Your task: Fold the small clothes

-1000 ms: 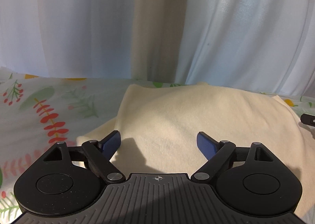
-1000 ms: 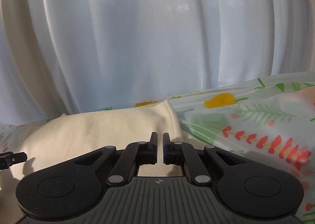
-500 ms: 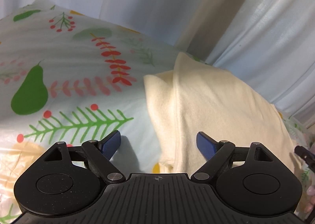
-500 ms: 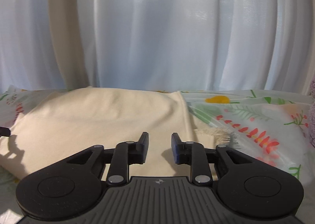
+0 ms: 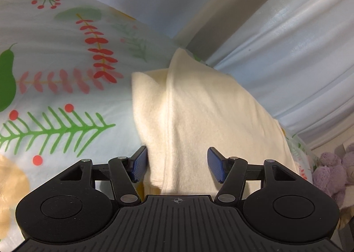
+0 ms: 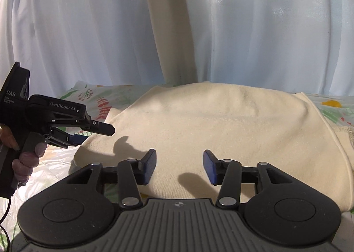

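Right now the cream garment (image 6: 212, 132) lies folded across the middle of both views on a leaf-printed sheet (image 5: 66, 70), white curtains (image 6: 88, 30) behind. The left gripper (image 5: 177, 163) is closing, its fingers astride the garment's near edge, pads not yet pressing. The right gripper (image 6: 179, 166) is also closing, fingers apart above the cloth, holding nothing.

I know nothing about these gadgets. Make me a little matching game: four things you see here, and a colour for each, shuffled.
Things:
1. folded garment
2. curtain
3. plush toy
4. gripper pads

Colours:
a. blue
b. cream
c. purple
d. white

Pairs: 1-b, 2-d, 3-c, 4-a
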The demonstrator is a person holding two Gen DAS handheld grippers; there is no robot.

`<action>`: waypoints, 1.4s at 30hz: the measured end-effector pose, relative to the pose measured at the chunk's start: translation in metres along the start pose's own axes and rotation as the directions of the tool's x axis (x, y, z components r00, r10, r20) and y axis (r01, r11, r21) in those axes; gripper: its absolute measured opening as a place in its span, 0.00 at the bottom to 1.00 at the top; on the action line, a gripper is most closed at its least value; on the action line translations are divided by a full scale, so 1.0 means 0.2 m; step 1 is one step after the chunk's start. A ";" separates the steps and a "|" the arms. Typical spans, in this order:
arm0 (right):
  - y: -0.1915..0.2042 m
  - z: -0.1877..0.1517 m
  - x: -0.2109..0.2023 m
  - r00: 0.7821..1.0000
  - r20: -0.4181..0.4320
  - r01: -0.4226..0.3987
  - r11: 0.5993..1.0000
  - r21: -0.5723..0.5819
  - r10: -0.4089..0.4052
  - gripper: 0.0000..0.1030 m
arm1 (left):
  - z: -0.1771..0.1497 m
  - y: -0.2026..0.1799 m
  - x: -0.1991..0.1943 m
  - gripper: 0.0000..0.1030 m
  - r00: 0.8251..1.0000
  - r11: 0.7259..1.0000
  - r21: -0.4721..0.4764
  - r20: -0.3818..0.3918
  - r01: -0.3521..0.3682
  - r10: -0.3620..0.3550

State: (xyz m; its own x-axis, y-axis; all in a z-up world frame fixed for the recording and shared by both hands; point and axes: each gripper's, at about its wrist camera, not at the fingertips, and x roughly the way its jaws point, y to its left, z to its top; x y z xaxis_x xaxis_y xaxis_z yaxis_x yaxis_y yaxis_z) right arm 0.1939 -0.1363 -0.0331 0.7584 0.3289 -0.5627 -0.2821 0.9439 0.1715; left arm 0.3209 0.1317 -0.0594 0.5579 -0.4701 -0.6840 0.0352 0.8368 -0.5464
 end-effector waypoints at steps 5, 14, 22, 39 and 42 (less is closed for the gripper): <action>0.05 -0.01 0.03 1.000 -0.004 0.028 1.000 0.004 -0.028 0.08 | 0.04 0.07 0.03 0.27 1.000 0.996 -0.083 -0.018 0.013 -0.015; 0.11 -0.02 0.19 0.997 -0.069 0.010 0.997 -0.071 -0.015 0.08 | 0.05 0.06 -0.02 0.17 0.997 0.988 -0.138 0.013 0.074 -0.072; -0.02 0.01 0.05 1.000 -0.002 -0.008 0.999 0.036 0.008 0.08 | 0.11 -0.19 -0.07 0.17 0.980 0.976 -0.100 0.046 0.195 -0.191; -0.36 -0.03 -0.09 0.997 0.008 0.078 0.972 0.222 -0.082 0.10 | -0.12 -0.55 0.31 0.26 0.957 0.962 0.005 -0.102 0.272 -0.270; -0.40 -0.02 -0.07 0.998 0.000 0.066 0.965 0.256 -0.068 0.16 | -0.16 -0.54 0.28 0.27 0.953 0.959 0.026 -0.115 0.284 -0.279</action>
State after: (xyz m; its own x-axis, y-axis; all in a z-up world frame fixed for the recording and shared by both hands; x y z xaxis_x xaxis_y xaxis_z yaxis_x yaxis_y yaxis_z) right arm 0.2035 -0.2167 -0.0414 0.7760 0.2636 -0.5730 -0.0718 0.9395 0.3350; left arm 0.3219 0.0069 -0.0535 0.4271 -0.7139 -0.5549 0.2134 0.6759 -0.7054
